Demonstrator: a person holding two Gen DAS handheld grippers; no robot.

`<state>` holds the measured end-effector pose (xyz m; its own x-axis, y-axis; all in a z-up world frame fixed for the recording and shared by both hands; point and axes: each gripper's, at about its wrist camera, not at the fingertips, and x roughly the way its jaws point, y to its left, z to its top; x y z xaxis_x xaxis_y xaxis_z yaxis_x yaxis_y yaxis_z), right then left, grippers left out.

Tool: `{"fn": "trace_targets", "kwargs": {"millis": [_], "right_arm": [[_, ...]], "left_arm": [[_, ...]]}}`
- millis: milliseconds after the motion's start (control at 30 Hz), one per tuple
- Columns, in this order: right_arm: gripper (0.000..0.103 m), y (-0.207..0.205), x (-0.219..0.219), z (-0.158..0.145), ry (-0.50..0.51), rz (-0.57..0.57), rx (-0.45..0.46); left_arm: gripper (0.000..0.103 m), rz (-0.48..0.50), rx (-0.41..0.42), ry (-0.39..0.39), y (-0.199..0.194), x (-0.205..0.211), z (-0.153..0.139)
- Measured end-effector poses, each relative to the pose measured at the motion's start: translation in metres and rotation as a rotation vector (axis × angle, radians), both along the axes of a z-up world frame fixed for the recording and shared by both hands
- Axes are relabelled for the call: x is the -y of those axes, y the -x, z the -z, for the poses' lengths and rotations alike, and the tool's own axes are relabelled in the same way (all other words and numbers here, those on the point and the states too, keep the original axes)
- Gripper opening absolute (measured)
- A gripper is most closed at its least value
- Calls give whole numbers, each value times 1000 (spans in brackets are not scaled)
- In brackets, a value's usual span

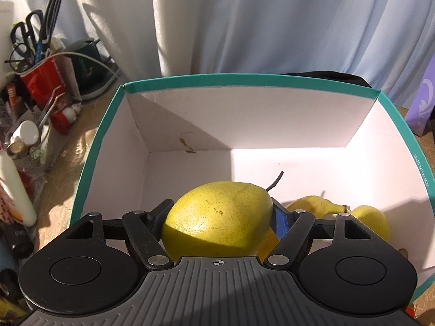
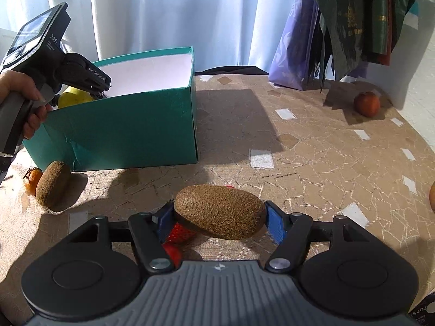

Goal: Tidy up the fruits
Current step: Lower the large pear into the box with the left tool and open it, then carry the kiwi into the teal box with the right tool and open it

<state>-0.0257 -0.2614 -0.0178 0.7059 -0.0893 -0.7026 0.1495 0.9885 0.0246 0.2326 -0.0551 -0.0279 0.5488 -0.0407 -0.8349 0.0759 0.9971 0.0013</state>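
Note:
My left gripper is shut on a yellow-green pear and holds it over the teal box with a white inside. A banana and another yellow fruit lie in the box. The left gripper also shows in the right wrist view, above the box. My right gripper is shut on a brown kiwi just above the table. A strawberry lies under it. A second kiwi and a small orange fruit lie beside the box.
A red apple-like fruit sits at the far right of the patterned table. Purple and green bags hang behind. A cluttered holder with scissors and a red cup stands left of the box. A curtain hangs behind.

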Motion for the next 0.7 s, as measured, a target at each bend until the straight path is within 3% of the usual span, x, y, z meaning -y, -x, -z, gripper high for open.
{"fn": "trace_targets", "kwargs": {"millis": [233, 433, 600, 700], "right_arm": [[68, 1, 1, -2, 5, 3, 8], [68, 2, 2, -4, 3, 12, 14], [68, 3, 4, -9, 9, 13, 30], [68, 0, 5, -12, 13, 15, 41]], "left_arm": [[78, -14, -45, 7, -2, -3, 4], [79, -12, -23, -2, 0, 0, 0], [80, -22, 67, -21, 16, -2, -13], [81, -3, 118, 9, 33, -3, -25]]}}
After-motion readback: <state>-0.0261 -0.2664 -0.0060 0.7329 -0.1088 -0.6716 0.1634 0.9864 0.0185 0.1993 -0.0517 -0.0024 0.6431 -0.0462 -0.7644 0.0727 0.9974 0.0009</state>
